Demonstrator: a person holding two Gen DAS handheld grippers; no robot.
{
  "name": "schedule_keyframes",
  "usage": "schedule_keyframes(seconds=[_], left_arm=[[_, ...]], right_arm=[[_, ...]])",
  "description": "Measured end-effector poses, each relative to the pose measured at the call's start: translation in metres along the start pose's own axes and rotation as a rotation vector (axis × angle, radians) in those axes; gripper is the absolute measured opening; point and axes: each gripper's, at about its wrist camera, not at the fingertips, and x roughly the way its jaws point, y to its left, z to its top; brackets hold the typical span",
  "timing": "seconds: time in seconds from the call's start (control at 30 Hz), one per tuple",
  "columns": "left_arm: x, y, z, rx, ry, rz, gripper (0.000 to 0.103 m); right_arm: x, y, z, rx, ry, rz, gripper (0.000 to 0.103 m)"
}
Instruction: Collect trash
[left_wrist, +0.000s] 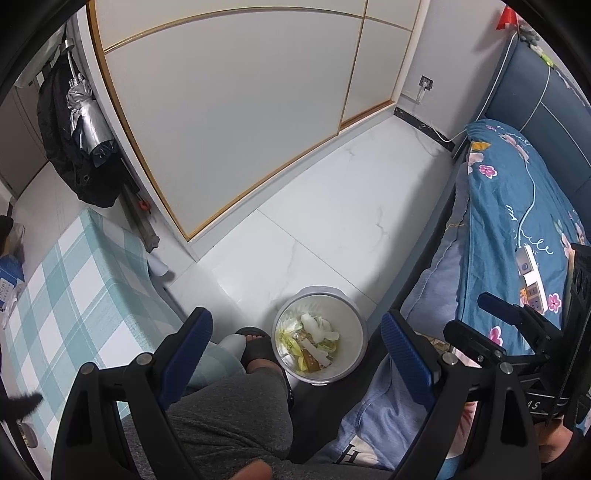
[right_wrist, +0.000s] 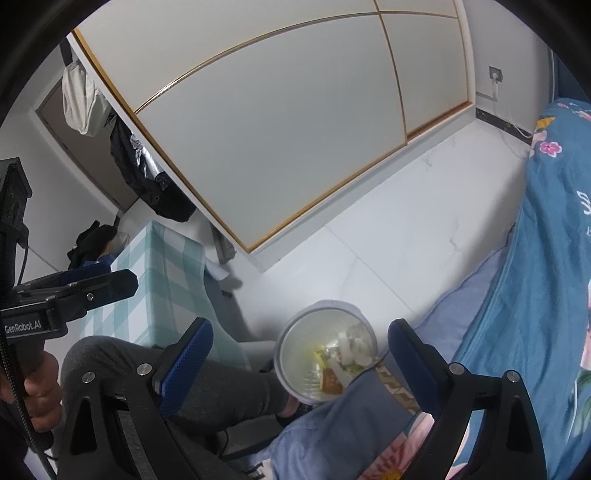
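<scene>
A white trash bin (left_wrist: 356, 312) stands on the tiled floor beside the bed. It holds crumpled white tissue (left_wrist: 317, 326), yellow-green wrappers and a brown scrap. My left gripper (left_wrist: 295, 316) hangs high above the bin, its blue pads (left_wrist: 188, 354) wide apart and open with nothing between them. My right gripper (right_wrist: 300, 325) is also open and empty above the bin (right_wrist: 291, 334). Each gripper shows in the other's view: the right one (left_wrist: 467, 314) over the bed, the left one (right_wrist: 122, 275) near the table.
A person's grey-trousered leg (left_wrist: 229, 417) and black slipper (left_wrist: 258, 350) sit just left of the bin. A table with a teal checked cloth (left_wrist: 74, 295) is at the left. A bed with a blue floral quilt (left_wrist: 517, 206) and a power strip (left_wrist: 528, 269) is at the right. Wardrobe doors (left_wrist: 240, 110) stand behind.
</scene>
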Motion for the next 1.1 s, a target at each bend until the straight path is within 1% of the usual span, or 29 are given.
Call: schedule_keyframes(seconds=[0.23,1.1], left_arm=[[0.0048,0.0003,-0.0006,-0.009,0.021,-0.004,0.091],[0.0016,0.0042,-0.0003,-0.030,0.004,0.013,0.091]], right_arm=[[-0.0012,-0.0004,-0.0021,0.004,-0.002,-0.004,0.096],[-0.0013,0.0005,-0.0023,0.001,-0.005,-0.007,0.096]])
